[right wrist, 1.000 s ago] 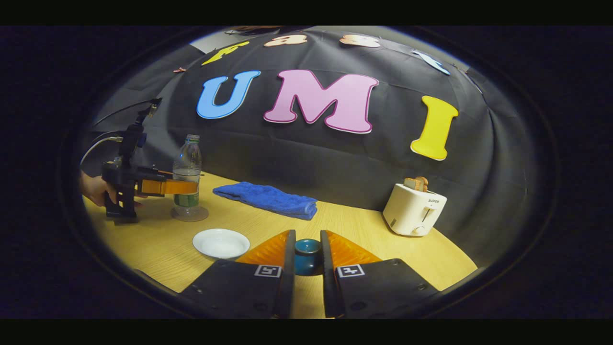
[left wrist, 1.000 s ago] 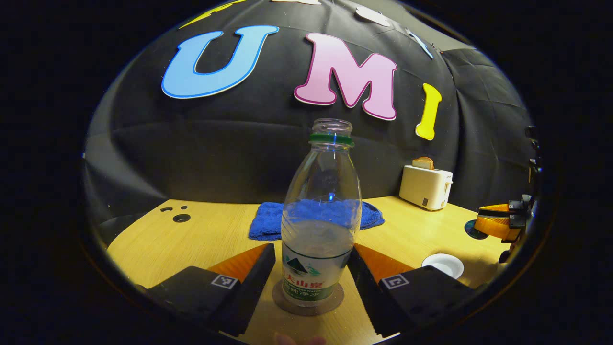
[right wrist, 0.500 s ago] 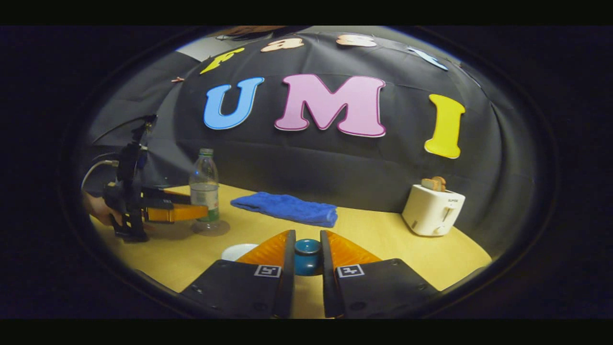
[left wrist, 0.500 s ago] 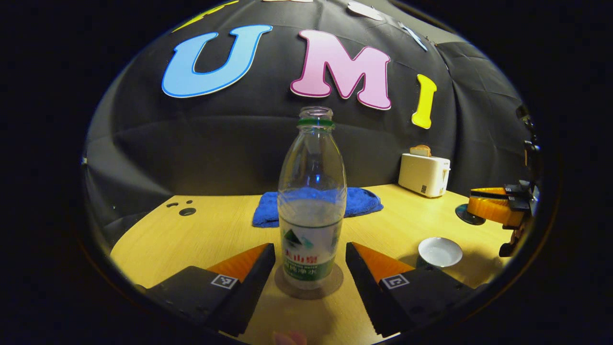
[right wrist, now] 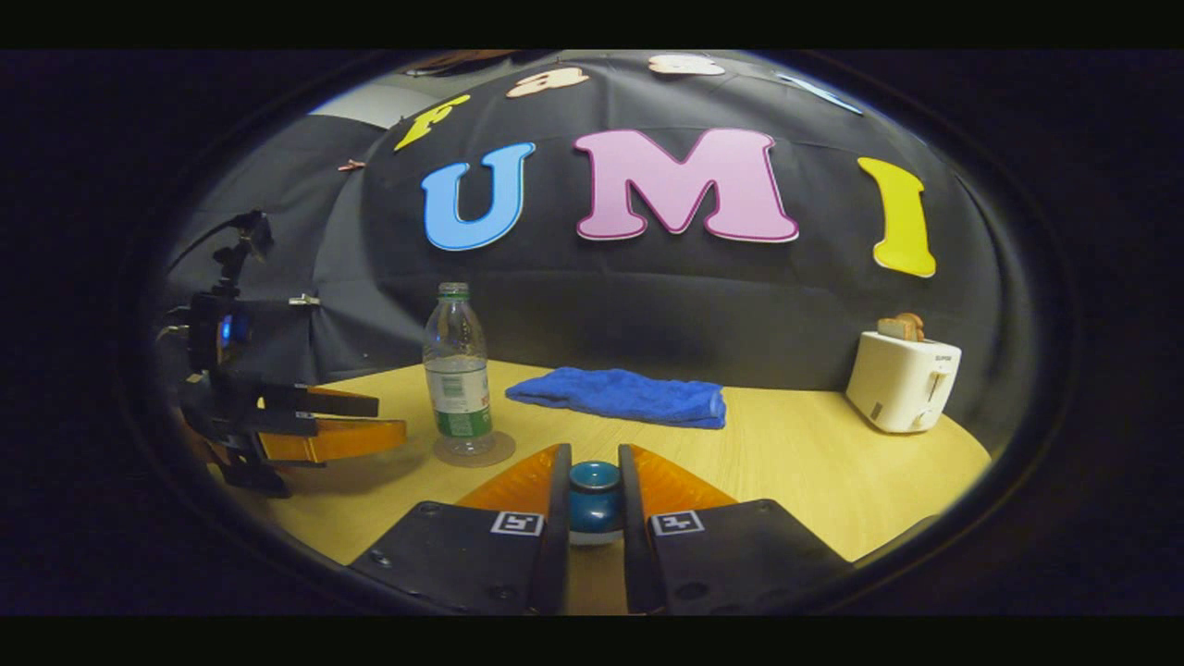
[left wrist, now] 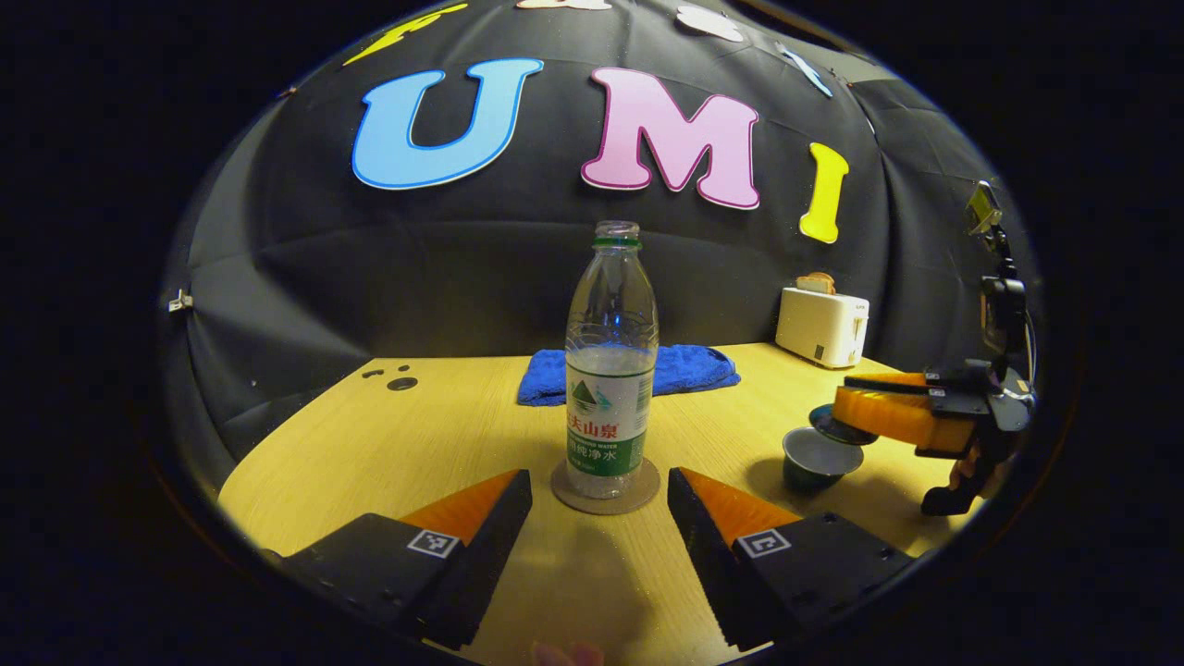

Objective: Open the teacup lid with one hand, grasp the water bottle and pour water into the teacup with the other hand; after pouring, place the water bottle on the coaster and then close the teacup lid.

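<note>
In the right gripper view, the right gripper [right wrist: 592, 536] is clamped on the knob of the teacup lid [right wrist: 594, 488], both fingers pressing its sides. In the left gripper view this same gripper appears at the right edge with the lid held level, just above and slightly beyond the open teacup [left wrist: 820, 457] (whether lid and rim touch cannot be told). The governing relation for the closing move is judged to be lid over cup mouth: the cup lies directly below and a little toward the near side of the lid, so the move calls for a small shift toward the near side, then a straight descent.

The left gripper [left wrist: 599, 504] has its fingers spread wide and grips nothing. Directly ahead of it, clear of both fingers, the water bottle [left wrist: 610, 370] stands upright on the coaster [left wrist: 605, 487], long axis vertical, cap off, partly filled. The placement step therefore appears complete.

Only the right gripper is positioned to seat the lid; the left is well apart from the cup.

Farther back on the table [left wrist: 444, 435] lie a blue towel [left wrist: 689, 368] and a toaster [left wrist: 821, 326], both clear of the working area.
</note>
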